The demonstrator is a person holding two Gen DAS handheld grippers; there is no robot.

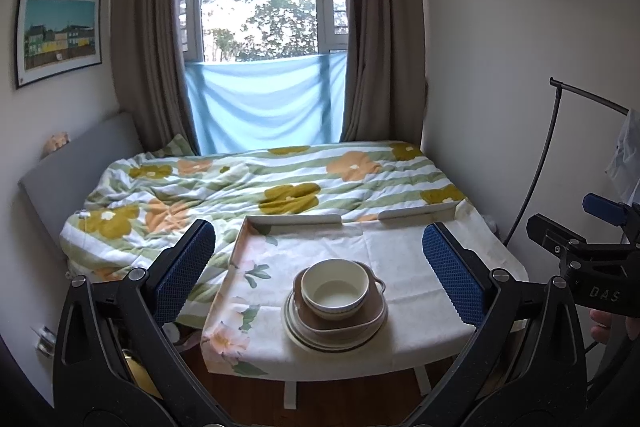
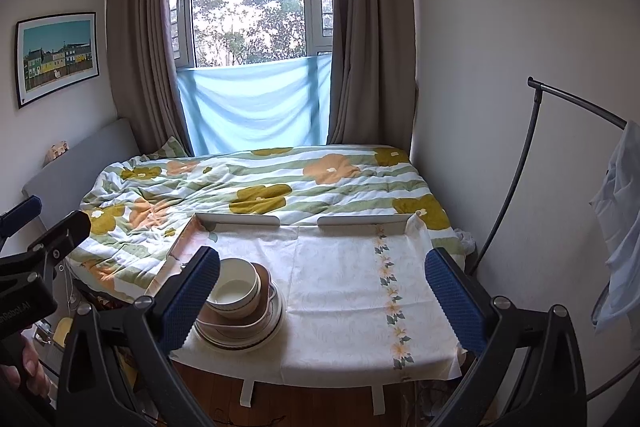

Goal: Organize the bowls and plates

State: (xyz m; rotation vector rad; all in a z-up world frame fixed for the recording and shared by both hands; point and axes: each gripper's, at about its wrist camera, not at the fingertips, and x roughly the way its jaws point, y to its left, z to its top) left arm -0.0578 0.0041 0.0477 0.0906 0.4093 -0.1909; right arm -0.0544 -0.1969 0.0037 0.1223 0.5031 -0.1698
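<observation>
Left wrist view: we hold the left gripper (image 1: 318, 269) spread wide, fingers (image 1: 182, 269) empty, above the near side of the worktop (image 1: 404, 267). The white bowl (image 1: 335, 289) sits in a brown dish (image 1: 344, 321) on stacked plates (image 1: 296, 333), all close to the near edge. A clumsy nudge could tip the stack off.

Right wrist view: right gripper (image 2: 322, 295) also open, empty; the stack lies near left, partly behind its left finger. Right and far cloth lies bare; a low rail (image 2: 240, 219) bounds the far edge.
</observation>
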